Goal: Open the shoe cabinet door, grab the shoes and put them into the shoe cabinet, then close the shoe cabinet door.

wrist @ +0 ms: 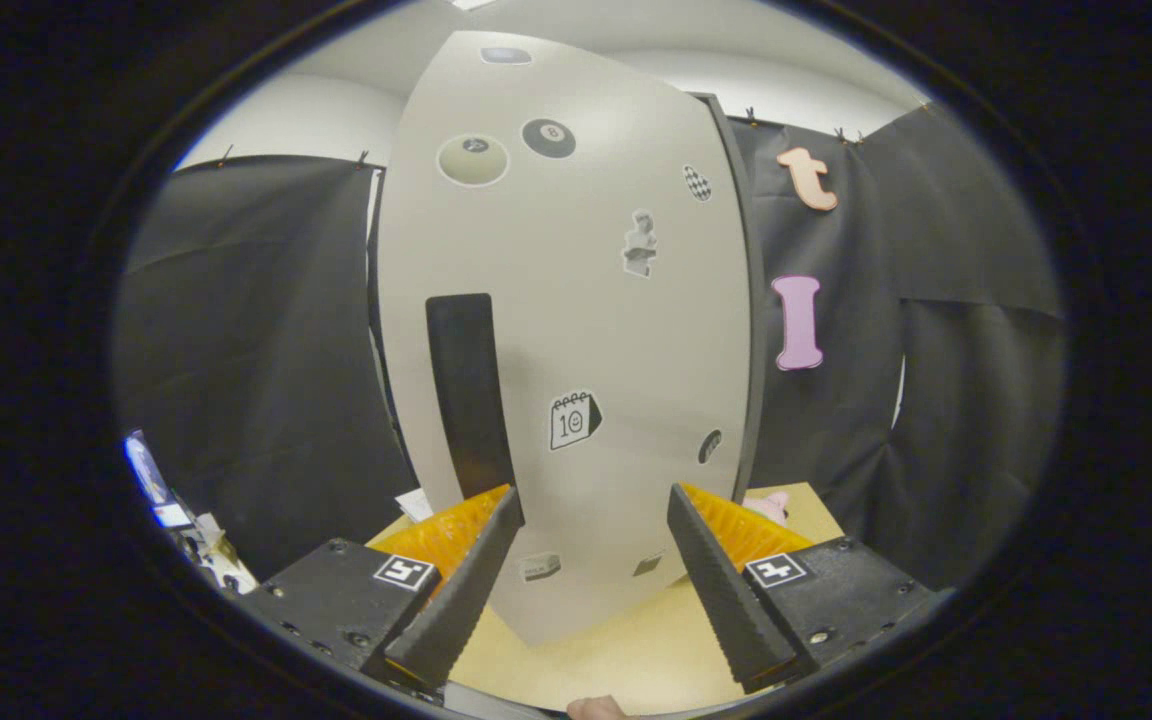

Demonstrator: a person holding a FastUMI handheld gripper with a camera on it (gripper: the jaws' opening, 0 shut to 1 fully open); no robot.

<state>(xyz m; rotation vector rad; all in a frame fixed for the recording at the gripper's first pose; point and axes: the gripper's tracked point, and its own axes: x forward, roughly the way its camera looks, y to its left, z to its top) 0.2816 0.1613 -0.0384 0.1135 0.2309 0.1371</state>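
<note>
Gripper (593,520) held with jaws well apart, nothing between the two fingers (461,585), both tips clear of the door. One shoe cabinet door (576,330) just ahead of the fingers, pale, standing upright on the wooden table (626,655), seemingly shut, dark frame edge visible along one side. One dark vertical handle (471,395) on the door, tall and narrow, lower end just beside and above one fingertip, contact unclear. Stickers on the door counted at about nine: two round ball stickers near the top, one pale (473,159) and one black (548,137); one dark oval sticker (506,55) at the very top; one checkered sticker (697,183) near the frame edge; one small grey figure sticker (640,243) mid-door; one calendar sticker (574,419) between and above the fingers; one small dark oval (710,446) low near the frame; two small ones at the bottom, too small to make out. One pink object (771,505) on the table beyond one finger, beside the cabinet, mostly hidden, kind not clear. One fingertip of a person (600,708) at the table's near edge. Black cloth wall (256,380) on both sides of the cabinet
</note>
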